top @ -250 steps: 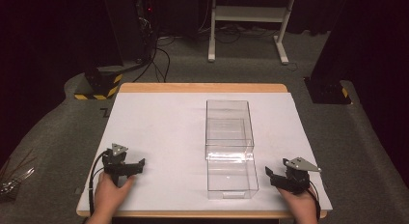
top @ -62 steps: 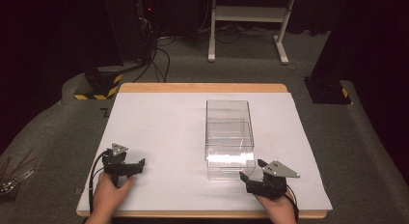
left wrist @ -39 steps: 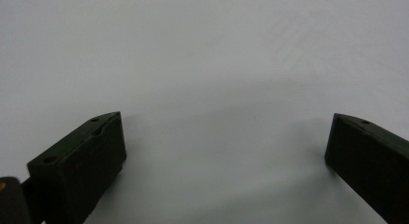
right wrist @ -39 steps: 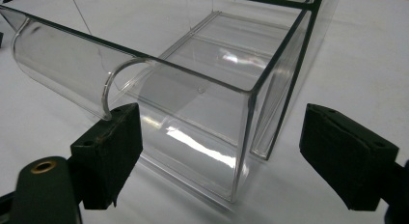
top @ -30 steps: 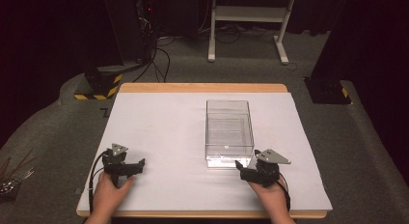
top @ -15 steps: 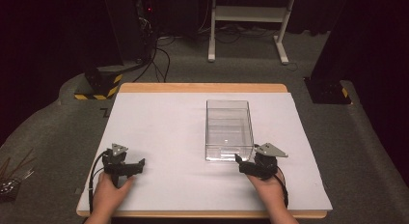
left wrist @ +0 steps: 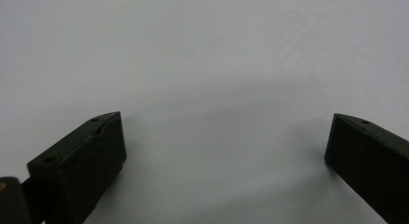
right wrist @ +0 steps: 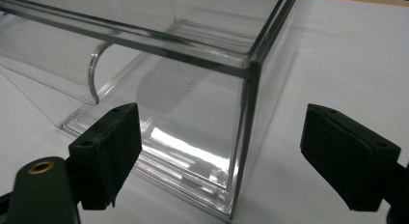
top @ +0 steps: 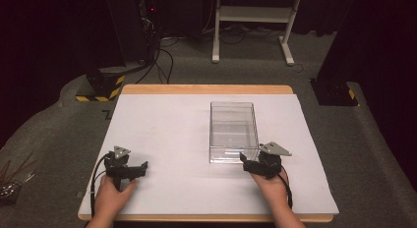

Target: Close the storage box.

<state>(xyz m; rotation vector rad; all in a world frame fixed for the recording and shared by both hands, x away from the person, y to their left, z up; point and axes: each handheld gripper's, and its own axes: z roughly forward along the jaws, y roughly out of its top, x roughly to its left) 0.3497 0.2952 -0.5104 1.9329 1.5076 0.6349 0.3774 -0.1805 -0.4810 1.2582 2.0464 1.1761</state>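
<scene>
A clear plastic box (top: 233,131) stands on the white table sheet (top: 172,129), right of the middle. My right gripper (top: 245,161) is open at the box's near right corner. In the right gripper view the box (right wrist: 193,89) fills the upper part, and its near vertical corner edge stands between the spread jaws of my right gripper (right wrist: 222,125). A curved cut-out (right wrist: 94,69) shows in the box's near wall. My left gripper (top: 142,167) rests open on the sheet at the near left, and between its jaws (left wrist: 224,147) lies bare white sheet.
The wooden table edge (top: 206,89) runs along the back. Beyond it on the floor are a black base with yellow-black stripes (top: 101,88), a white frame (top: 251,21) and a dark post base (top: 334,93). Thin sticks (top: 12,176) lie on the floor at left.
The clear box's pulled-out near part has slid back in, so the box looks shorter. My right gripper moved forward and left along with it. The left gripper stayed put.
</scene>
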